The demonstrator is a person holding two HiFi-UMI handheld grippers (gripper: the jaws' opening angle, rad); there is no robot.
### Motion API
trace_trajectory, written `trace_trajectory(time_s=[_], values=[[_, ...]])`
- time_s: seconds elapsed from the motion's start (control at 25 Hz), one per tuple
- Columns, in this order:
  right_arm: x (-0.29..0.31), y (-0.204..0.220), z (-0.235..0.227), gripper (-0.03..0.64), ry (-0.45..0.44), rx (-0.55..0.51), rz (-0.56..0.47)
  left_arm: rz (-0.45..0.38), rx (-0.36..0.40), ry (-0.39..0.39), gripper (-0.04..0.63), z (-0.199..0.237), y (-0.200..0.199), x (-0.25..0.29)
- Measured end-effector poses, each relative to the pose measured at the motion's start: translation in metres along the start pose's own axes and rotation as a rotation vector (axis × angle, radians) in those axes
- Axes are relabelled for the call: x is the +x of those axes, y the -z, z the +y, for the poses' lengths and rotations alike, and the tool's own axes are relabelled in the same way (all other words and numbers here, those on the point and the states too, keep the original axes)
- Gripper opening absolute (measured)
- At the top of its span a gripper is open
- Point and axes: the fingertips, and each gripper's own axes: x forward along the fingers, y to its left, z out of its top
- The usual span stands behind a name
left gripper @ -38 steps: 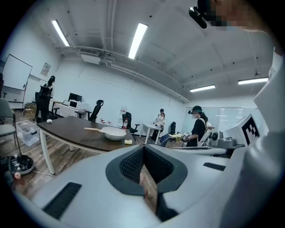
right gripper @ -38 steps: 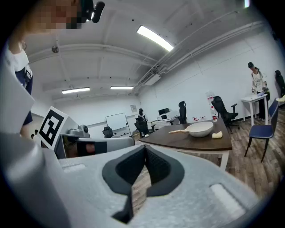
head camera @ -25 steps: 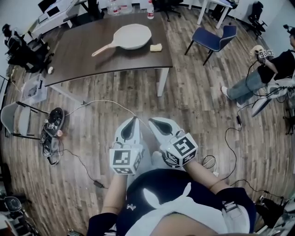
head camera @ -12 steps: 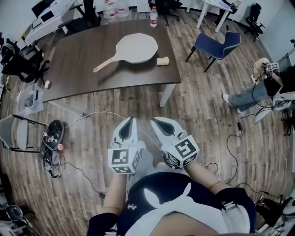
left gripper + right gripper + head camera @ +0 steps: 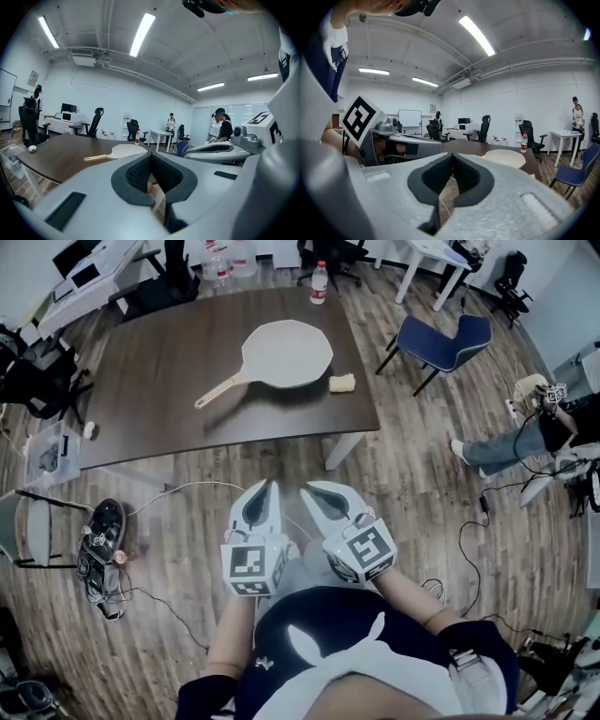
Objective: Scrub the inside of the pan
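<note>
A cream pan point(image 5: 286, 352) with a pale long handle lies on the dark brown table point(image 5: 159, 381), far ahead of both grippers. A yellow sponge point(image 5: 342, 382) rests on the table just right of the pan. My left gripper point(image 5: 270, 486) and right gripper point(image 5: 307, 489) are held side by side over the wooden floor, well short of the table's near edge, both shut with nothing between the jaws. The pan point(image 5: 127, 149) also shows in the left gripper view beyond the closed left gripper point(image 5: 151, 157). In the right gripper view the pan point(image 5: 505, 158) lies past the shut right gripper point(image 5: 452, 157).
A water bottle point(image 5: 319, 281) stands at the table's far edge. A blue chair point(image 5: 441, 339) sits right of the table, and a seated person point(image 5: 539, 427) is further right. Cables point(image 5: 187, 488) trail on the floor; a folding chair point(image 5: 28, 526) and shoes point(image 5: 98, 549) lie left.
The table with the pan and sponge has drawn nearer and lower in the head view as I walk toward it. Both grippers stay shut, side by side.
</note>
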Motion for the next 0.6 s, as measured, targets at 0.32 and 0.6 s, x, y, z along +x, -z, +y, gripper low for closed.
trace_trajectory(time_s=[0.32, 0.6], values=[[0.047, 0.011, -0.025, 0.0, 0.003, -0.062, 0.081, 0.051, -0.063, 0.038, 0.003, 0.03, 0.011, 0.038], [0.107, 0.025, -0.083, 0.0, -0.054, -0.1, 0.143, 0.07, -0.094, 0.011, 0.003, 0.069, -0.002, 0.118]])
